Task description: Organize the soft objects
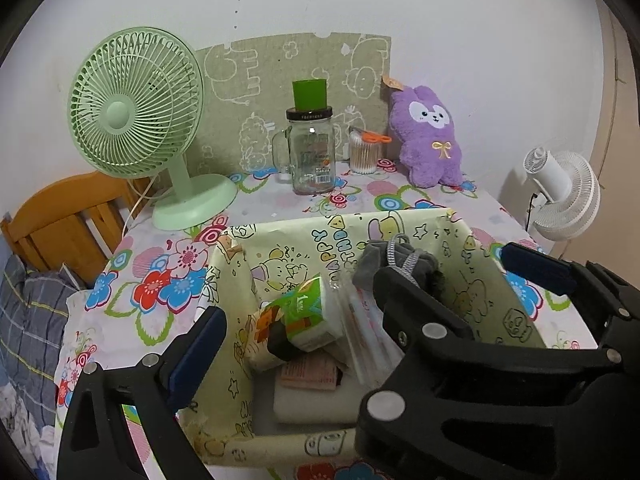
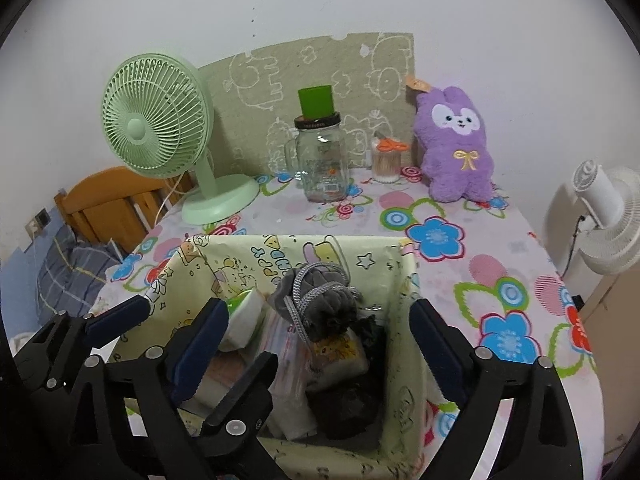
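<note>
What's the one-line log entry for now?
right gripper: open over box | grey pouch: in box | purple plush: on table

Behind the paper-lined box (image 2: 400,276) with its matt printed finish: smooth green plastic fan (image 2: 160,120), clear glossy glass jar (image 2: 322,164), fuzzy purple plush bunny (image 2: 456,148). Inside the box: soft grey cloth pouch (image 2: 320,300), corded.

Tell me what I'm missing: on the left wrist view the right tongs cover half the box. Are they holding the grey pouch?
Observer: No. The right tongs stand open. The grey pouch lies on the pile between them, clear of both pads.
Operator: What sits under the pouch?
Observer: A yellow-printed packet, and in front of it a dark lump that I cannot identify.
</note>
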### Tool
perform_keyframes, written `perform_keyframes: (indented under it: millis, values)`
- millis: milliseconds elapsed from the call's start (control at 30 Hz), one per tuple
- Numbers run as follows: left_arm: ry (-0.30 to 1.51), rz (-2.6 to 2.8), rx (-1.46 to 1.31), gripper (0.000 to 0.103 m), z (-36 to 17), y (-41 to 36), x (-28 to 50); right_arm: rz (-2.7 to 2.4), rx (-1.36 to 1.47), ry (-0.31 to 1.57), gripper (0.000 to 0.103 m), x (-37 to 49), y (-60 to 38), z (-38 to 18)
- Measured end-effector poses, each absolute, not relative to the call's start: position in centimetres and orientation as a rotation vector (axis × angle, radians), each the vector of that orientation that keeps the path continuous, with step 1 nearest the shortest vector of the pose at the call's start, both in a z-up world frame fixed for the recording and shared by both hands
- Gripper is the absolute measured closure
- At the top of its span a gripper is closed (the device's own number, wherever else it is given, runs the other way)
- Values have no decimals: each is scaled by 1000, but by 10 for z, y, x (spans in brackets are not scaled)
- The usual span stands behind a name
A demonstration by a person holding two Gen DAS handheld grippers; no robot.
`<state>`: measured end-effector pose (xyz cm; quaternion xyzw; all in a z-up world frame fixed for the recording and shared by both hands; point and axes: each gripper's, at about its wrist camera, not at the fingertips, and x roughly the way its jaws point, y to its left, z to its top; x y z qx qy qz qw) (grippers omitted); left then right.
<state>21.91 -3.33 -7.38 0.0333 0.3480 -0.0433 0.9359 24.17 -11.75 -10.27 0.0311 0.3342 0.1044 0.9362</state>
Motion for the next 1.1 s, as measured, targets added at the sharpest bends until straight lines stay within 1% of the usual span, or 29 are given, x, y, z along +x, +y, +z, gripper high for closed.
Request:
perform_keyframes:
  millis: [33,133,800,1100]
  values:
    - [707,-91,65,3,-72,-33,217,205,63,676,2,239,-119,-101]
    - [697,-81,61,3,-69,-33,211,178,67,664,2,233,-124,-97]
    - [678,-16,13,2,-59,-16,165,88,76,656,2,185,-147,-87]
    - [642,-18,14,2,-44,-13,133,65,54,615,2,147,-151,-69]
